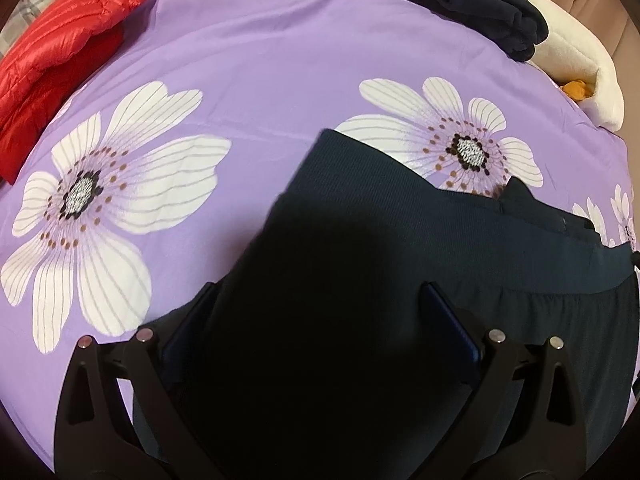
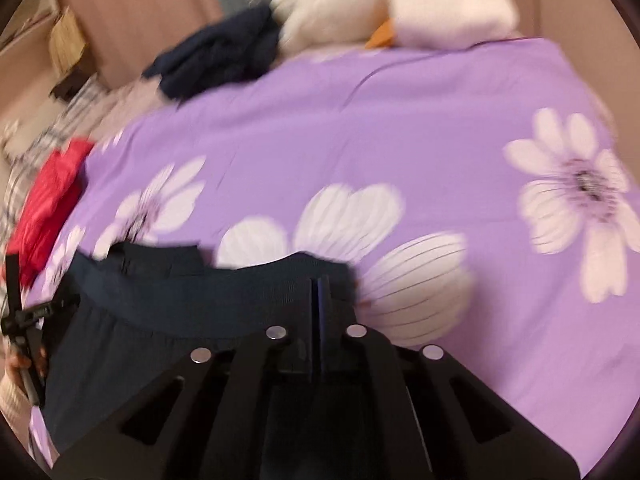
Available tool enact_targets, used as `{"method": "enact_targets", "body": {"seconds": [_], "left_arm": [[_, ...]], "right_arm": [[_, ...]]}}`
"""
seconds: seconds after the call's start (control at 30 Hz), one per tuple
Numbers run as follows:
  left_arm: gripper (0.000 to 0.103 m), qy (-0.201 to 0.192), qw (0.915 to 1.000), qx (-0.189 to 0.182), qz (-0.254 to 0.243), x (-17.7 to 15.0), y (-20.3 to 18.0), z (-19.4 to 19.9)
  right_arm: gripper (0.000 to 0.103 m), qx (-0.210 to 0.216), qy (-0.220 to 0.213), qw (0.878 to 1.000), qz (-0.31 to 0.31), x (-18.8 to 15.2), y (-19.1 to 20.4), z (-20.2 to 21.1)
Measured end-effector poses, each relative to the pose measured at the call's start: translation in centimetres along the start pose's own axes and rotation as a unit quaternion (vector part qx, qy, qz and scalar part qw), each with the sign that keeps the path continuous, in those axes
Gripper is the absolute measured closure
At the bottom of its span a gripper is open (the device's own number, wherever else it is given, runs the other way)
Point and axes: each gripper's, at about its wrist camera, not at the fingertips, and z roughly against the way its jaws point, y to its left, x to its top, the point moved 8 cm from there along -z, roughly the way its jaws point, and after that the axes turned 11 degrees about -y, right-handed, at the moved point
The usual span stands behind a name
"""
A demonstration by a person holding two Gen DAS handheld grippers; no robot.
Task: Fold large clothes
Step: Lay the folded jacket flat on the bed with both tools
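Gripping the dark garment's [image 2: 168,320] waistband, your right gripper [image 2: 318,292] is clamped, your left gripper [image 1: 316,320] spread wide over its fold, red jacket [image 1: 68,52] well apart.

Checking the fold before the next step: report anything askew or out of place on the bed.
The dark garment is uneven: a flap sticks up past the waistband. The left gripper stands open around the fabric; the right gripper is pinching the waistband.
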Motion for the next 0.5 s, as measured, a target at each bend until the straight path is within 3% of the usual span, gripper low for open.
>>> {"method": "enact_targets", "body": {"seconds": [0.1, 0.23, 0.33, 0.4, 0.5], "left_arm": [[0.002, -0.001, 1.0, 0.006, -0.008, 0.5, -0.7, -0.8], [0.002, 0.004, 0.9999, 0.013, 0.001, 1.0, -0.3, -1.5], [0.002, -0.012, 0.9997, 0.021, -0.003, 1.5, 0.2, -0.3], [0.002, -0.029, 0.9994, 0.011, -0.013, 1.7, 0.1, 1.3], [0.002, -0.045, 0.9978, -0.022, -0.044, 1.2, -1.3, 3.8]], "right_arm": [[0.102, -0.009, 0.026, 1.0, -0.008, -0.8, -1.2, -0.6], [0.097, 0.007, 0.029, 0.999, -0.021, -1.4, -0.4, -1.6], [0.082, 0.019, 0.019, 0.999, -0.033, -0.8, 0.3, -0.8], [0.063, 0.024, -0.001, 1.0, -0.016, -0.1, 1.2, 0.5], [0.061, 0.048, -0.012, 0.999, 0.013, 0.1, 2.8, 2.4]]}}
